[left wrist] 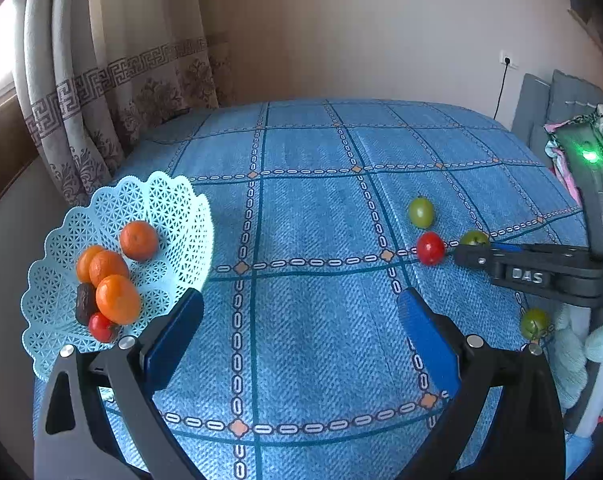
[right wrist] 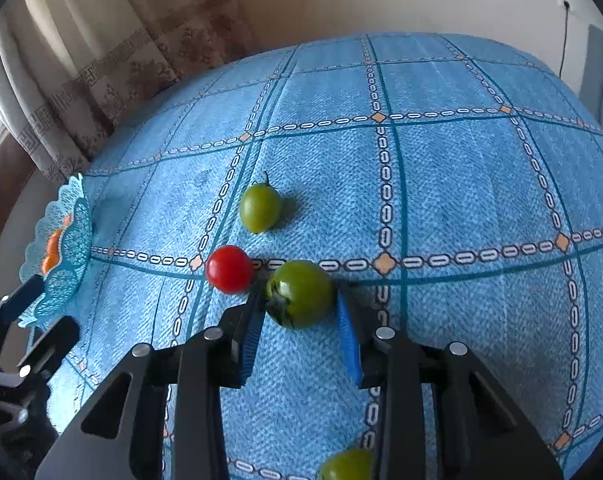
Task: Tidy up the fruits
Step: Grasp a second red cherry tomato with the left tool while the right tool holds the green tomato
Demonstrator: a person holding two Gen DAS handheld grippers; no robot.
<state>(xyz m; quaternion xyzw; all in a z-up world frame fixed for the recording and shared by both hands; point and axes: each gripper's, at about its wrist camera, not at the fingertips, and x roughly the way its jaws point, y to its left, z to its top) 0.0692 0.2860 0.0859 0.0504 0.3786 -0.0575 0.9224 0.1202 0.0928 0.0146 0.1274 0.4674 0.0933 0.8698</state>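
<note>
Between the blue pads of my right gripper (right wrist: 300, 286) sits a dark green tomato (right wrist: 297, 300), still resting on the blue cloth; the pads press its sides. A red tomato (right wrist: 228, 269) touches the left finger's outer side, and a lighter green tomato (right wrist: 260, 208) lies farther off. In the left wrist view, my left gripper (left wrist: 301, 320) hangs open over bare cloth, beside a pale blue lattice basket (left wrist: 169, 208). The basket holds several oranges (left wrist: 117, 298), a dark date (left wrist: 86, 302) and a red tomato (left wrist: 100, 326). The right gripper (left wrist: 467, 256) shows there at the right.
Another green tomato (left wrist: 534, 323) lies near the table's right edge, also low in the right wrist view (right wrist: 347, 465). A patterned curtain (left wrist: 101, 112) hangs behind the basket. Grey cushions and clothes (left wrist: 573, 128) stand off the right side. The chequered blue tablecloth (left wrist: 301, 208) covers the table.
</note>
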